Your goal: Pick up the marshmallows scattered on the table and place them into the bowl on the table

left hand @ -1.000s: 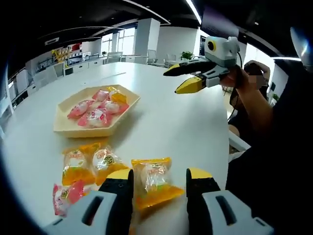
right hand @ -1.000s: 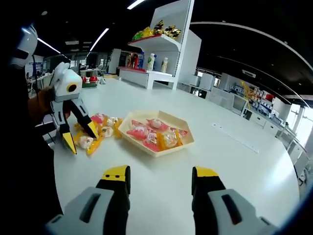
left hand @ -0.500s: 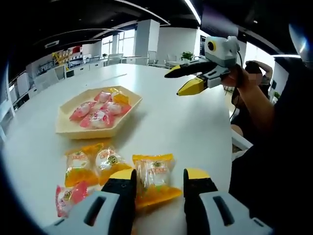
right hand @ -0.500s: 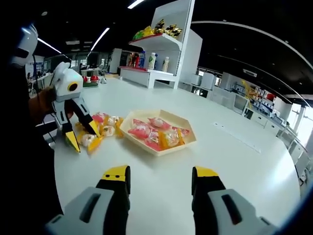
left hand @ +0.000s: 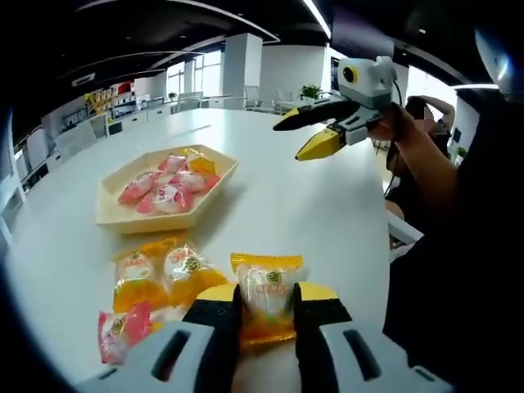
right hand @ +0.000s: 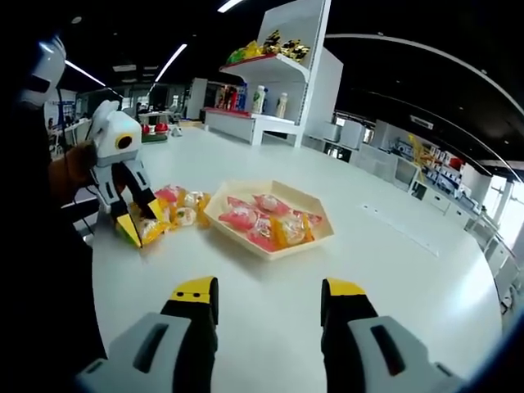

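Note:
A yellow marshmallow packet (left hand: 266, 296) lies on the white table between the jaws of my left gripper (left hand: 268, 301), which press on both its sides. Two more yellow packets (left hand: 164, 274) and a pink one (left hand: 119, 332) lie just left of it. The beige hexagonal bowl (left hand: 110, 214) farther back holds several pink and yellow packets. In the right gripper view the left gripper (right hand: 141, 223) stands over the loose packets (right hand: 182, 209), left of the bowl (right hand: 219, 196). My right gripper (right hand: 270, 299) hangs open above bare table; it is seen open in mid-air (left hand: 307, 135).
A white shelf unit (right hand: 282, 82) with bottles and snacks stands beyond the table. A person (left hand: 426, 123) sits past the table's right edge. Desks and chairs (left hand: 188, 97) line the far room. Bare tabletop (right hand: 393, 278) spreads right of the bowl.
My left gripper's jaws have drawn together onto the yellow packet. The right gripper has stayed open, nearly still.

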Available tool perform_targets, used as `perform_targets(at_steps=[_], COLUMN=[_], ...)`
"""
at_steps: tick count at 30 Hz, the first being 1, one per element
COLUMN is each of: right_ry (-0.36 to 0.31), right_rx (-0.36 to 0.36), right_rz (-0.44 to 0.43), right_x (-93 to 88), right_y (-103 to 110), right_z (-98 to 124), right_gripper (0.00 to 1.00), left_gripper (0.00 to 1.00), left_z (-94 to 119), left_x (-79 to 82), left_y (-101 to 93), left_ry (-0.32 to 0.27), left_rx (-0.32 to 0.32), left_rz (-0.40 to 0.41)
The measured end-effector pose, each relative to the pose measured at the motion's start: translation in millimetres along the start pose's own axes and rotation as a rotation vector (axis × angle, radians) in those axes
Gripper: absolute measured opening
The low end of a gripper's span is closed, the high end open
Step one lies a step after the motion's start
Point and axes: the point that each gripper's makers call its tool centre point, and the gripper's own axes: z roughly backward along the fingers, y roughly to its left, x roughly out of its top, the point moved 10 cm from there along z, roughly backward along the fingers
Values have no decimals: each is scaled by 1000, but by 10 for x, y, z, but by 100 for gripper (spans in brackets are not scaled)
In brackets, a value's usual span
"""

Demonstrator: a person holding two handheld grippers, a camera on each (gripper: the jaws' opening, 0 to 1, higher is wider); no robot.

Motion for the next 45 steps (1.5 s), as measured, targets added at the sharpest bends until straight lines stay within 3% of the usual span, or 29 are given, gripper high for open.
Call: perform_targets(at_steps=[3,11,14,24,27,45], right_ry=[1,6,5,6,16,-6], right_rx=[-2,1,3,3,6,17], right_rz=[-2,-2,-3,-4,2,-7], right_x=[-7,-19,-15,-13,-26,28], right_y=[-9,-12,-6,-12,4,-11], right_z=[-4,-21,-26,-33,-45,-49], right_gripper=[50,50,50,50,50,49], left_gripper=[24,24,24,24,23,24], left_z=[-1,16,20,38,82,155], left_x=[-9,-25,-21,-27,10,71], left_y=[-7,20,9,26,41,67], left_ry=[2,0,-5,-1,-41,-85], left_rx=[-14,-23,-57,-73,-96,-97], left_rz=[-47,-47,2,-23,12,0])
